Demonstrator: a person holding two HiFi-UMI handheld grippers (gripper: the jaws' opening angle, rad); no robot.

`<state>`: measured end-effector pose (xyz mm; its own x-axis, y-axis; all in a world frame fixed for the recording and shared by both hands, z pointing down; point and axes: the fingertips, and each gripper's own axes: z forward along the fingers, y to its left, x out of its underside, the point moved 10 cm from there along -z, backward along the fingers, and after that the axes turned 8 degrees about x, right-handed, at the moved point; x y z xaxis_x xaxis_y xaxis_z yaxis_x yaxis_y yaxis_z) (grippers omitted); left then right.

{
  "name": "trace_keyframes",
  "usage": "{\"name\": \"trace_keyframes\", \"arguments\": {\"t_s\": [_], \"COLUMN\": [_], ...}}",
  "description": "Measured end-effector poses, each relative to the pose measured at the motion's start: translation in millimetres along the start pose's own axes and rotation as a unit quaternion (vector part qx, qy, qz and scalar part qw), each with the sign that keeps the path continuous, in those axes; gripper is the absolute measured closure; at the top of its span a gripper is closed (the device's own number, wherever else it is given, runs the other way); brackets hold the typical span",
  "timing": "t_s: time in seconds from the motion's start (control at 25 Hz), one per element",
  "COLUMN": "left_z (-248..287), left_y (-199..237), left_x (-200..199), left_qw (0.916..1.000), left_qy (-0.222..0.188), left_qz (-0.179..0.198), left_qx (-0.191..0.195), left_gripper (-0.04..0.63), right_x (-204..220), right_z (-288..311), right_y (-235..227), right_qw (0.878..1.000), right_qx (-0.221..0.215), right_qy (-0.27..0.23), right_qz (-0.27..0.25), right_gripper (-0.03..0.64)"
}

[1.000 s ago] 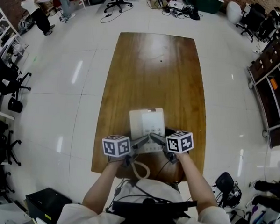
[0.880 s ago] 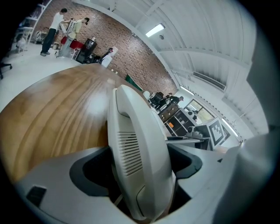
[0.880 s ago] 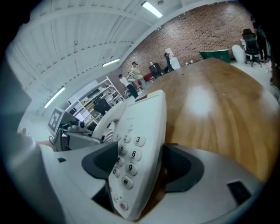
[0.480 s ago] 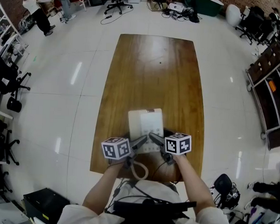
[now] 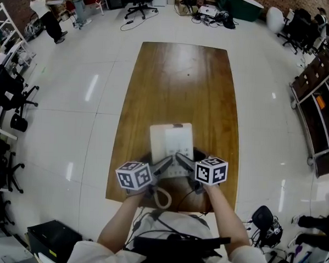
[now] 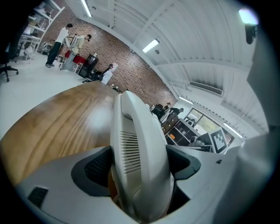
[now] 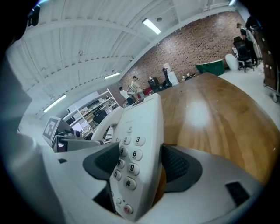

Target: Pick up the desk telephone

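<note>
As the desk telephone (image 5: pixel 171 138) is gripped at the near end of the table (image 5: pixel 183 80), both hands should rise together, keeping it level and the coiled cord (image 5: pixel 162 198) free. The left gripper (image 5: pixel 164 165) is clamped wide on the handset side and the right gripper (image 5: pixel 184 161) on the keypad edge. Both pairs of jaws have just been closing slightly.

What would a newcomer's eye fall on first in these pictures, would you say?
A white telephone sits at the near end of a long wooden table. The left hand-held gripper and right hand-held gripper, whose jaws have just been closing, clamp its two sides, handset left and keypad right.
</note>
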<state>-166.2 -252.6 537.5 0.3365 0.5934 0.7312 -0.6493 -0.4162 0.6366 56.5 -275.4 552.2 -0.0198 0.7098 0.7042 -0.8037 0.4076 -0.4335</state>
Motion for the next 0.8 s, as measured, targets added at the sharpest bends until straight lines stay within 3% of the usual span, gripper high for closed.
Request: {"name": "trace_keyframes", "arguments": {"t_s": [0.32, 0.8], "left_z": [-20, -60], "left_y": [-40, -115], "left_x": [-23, -54], "left_qw": [0.9978, 0.9858], "left_qy": [-0.05, -0.118], "left_qz": [0.043, 0.115], "left_qx": [0.008, 0.032], "left_gripper": [0.206, 0.207], "right_x": [-28, -60], "right_z": [-35, -109], "right_y": [22, 67], "right_qw": [0.998, 0.984], "right_qx": [-0.017, -0.028], "right_qy": [-0.054, -0.153], "right_qz": [-0.037, -0.089], "right_gripper": [0.299, 0.299]}}
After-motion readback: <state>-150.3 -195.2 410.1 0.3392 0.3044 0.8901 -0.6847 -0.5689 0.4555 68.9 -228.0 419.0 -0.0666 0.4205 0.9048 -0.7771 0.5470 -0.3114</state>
